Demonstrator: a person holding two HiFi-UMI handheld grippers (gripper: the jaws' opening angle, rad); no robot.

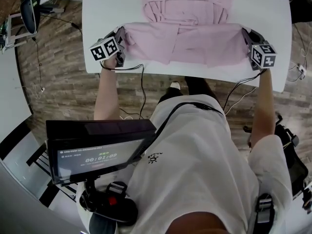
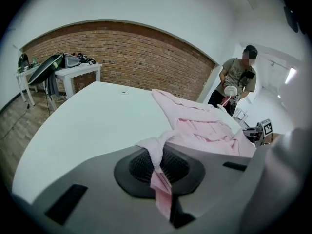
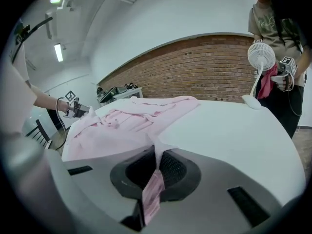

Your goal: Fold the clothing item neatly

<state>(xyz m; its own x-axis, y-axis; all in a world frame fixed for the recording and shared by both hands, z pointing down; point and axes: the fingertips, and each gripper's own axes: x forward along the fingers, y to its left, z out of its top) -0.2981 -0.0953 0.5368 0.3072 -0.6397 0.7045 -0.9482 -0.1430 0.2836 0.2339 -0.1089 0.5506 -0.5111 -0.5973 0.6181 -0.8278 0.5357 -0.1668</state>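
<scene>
The pink garment (image 1: pixel 192 40) lies spread on the white table (image 1: pixel 105 18), its near part forming a broad band along the table's front edge, with crumpled folds behind it toward the far side. The left gripper (image 2: pixel 159 167) has its jaws closed tight on the band's left corner, a strip of pink cloth pinched between the ribbed pads and trailing back toward the camera. The right gripper (image 3: pixel 155 172) is clamped the same way on the right corner, cloth caught between its pads. Both sit at the table's front edge, the garment stretched between them
</scene>
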